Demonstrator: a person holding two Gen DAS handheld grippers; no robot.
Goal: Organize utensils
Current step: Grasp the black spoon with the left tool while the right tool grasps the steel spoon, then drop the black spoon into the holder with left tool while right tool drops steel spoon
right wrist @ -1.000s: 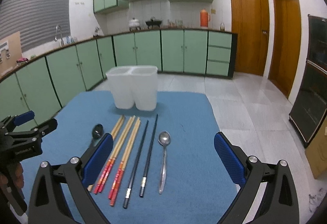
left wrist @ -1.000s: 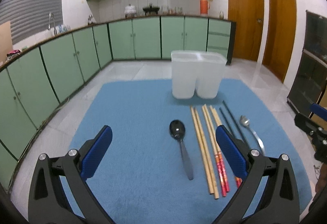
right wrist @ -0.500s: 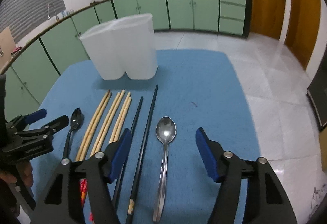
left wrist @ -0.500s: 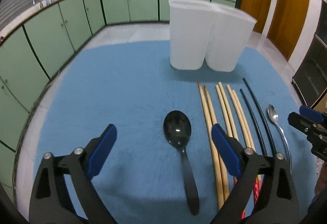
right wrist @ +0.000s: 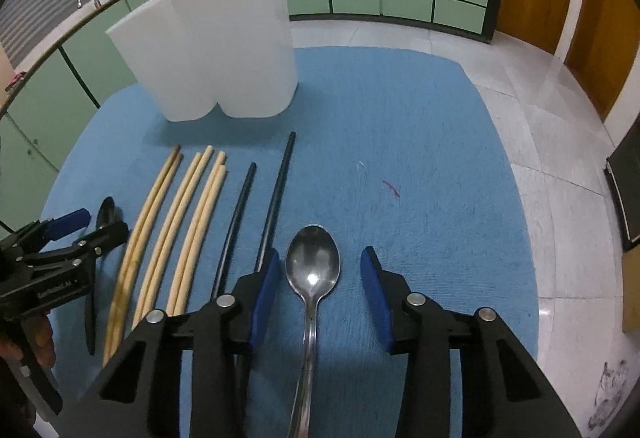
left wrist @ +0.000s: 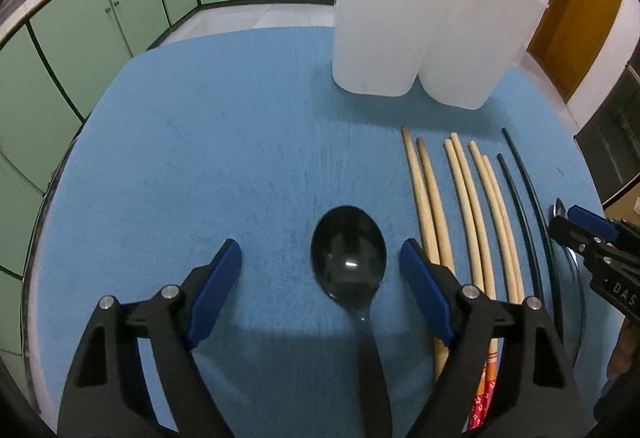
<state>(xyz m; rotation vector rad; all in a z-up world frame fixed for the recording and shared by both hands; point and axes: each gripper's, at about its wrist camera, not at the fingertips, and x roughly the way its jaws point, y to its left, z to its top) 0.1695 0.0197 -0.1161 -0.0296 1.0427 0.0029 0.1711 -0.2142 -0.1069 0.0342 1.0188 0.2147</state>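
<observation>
Closing left tongs straddling black spoon, right tongs straddling steel spoon

The glossy black plastic spoon loses its handle end off the left wrist view's bottom edge (the shiny steel spoon likewise, right wrist view); the white twin-compartment holder's interior stays hidden.

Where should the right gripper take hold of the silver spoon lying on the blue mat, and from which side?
Grip the silver spoon at the narrow neck just behind the bowl, coming down from above. It lies flat on the blue mat, handle toward the right gripper, whose closing jaws already straddle it without touching. The black chopsticks lie close on one side, so stay centred.
</observation>
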